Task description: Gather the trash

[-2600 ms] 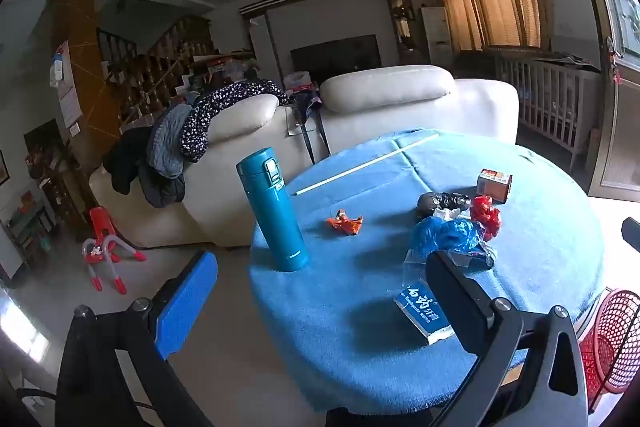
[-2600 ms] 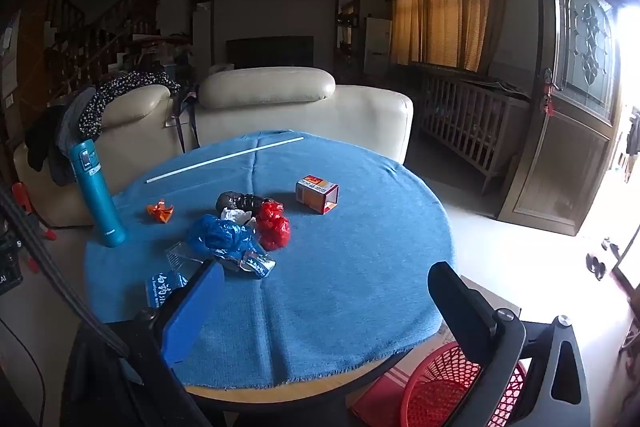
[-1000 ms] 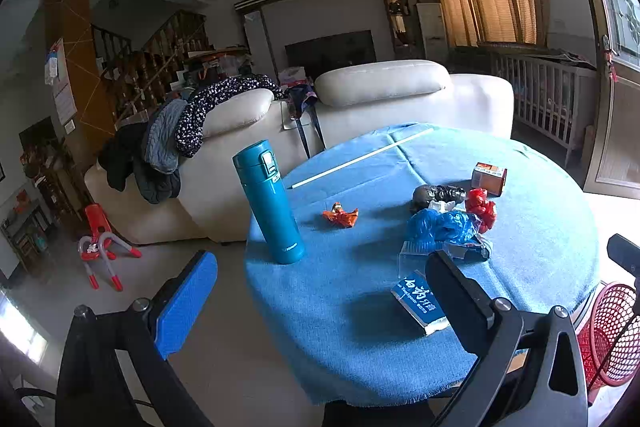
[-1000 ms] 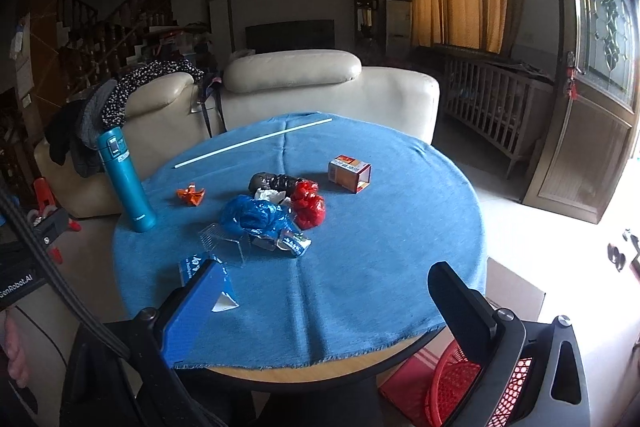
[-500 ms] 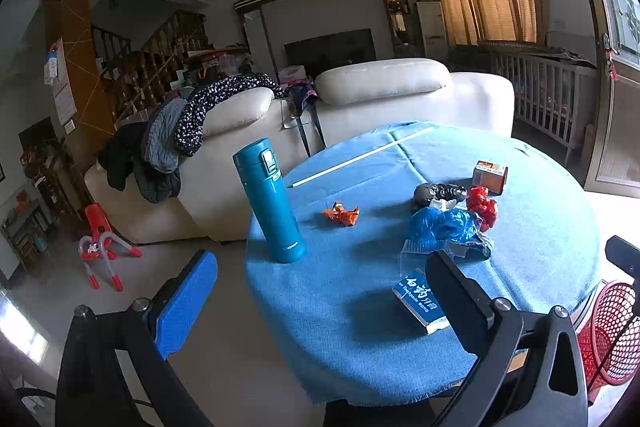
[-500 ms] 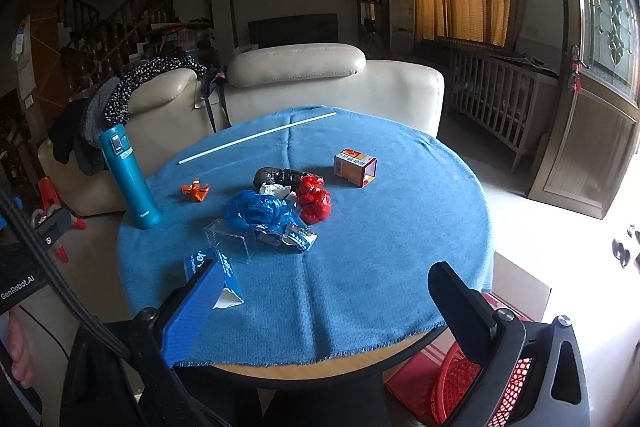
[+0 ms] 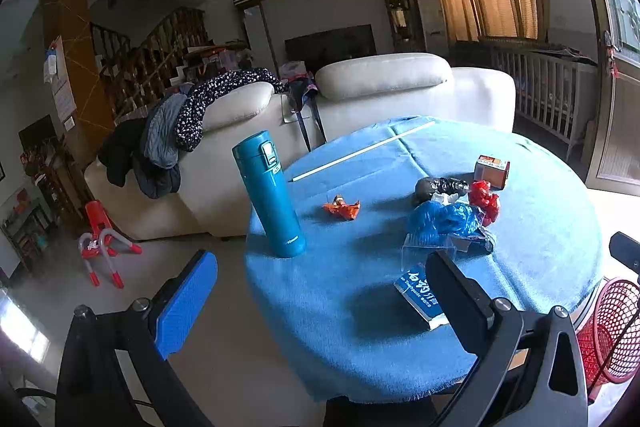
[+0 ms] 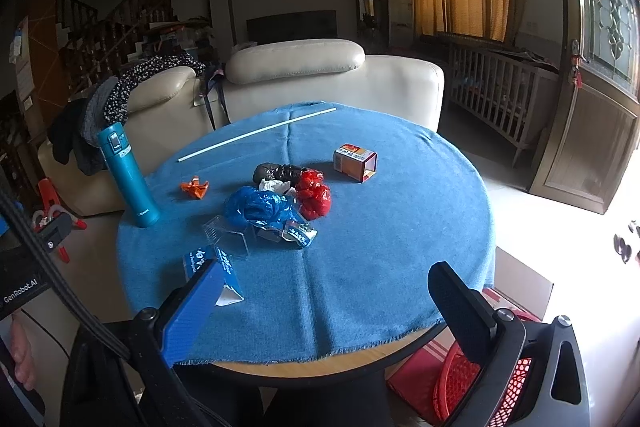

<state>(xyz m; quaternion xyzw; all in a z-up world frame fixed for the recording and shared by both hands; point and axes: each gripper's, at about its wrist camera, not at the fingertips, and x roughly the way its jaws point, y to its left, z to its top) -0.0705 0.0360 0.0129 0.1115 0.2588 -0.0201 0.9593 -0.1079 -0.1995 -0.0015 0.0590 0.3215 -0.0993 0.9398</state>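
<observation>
Trash lies on a round table with a blue cloth [image 8: 380,227]: a blue plastic bag [image 8: 256,207], a red bag [image 8: 316,195], a black bag [image 8: 276,171], an orange wrapper [image 8: 195,187], a small red-and-white carton [image 8: 355,161], a clear plastic box [image 8: 226,235] and a blue toothpaste box [image 8: 208,263]. The same pile shows in the left wrist view: blue bag [image 7: 440,221], toothpaste box [image 7: 420,297], orange wrapper [image 7: 342,209]. My left gripper [image 7: 320,303] and right gripper [image 8: 324,311] are open and empty, held short of the table's near edge.
A teal flask [image 7: 272,195] stands upright at the table's left edge. A thin white rod [image 8: 256,135] lies at the back. A red mesh basket [image 8: 460,383] sits on the floor under the table's right side. A cream sofa [image 8: 296,83] stands behind.
Both grippers have drawn back a little from the table, so it looks smaller and further away. Nothing on the table has moved, and the jaws stay open.
</observation>
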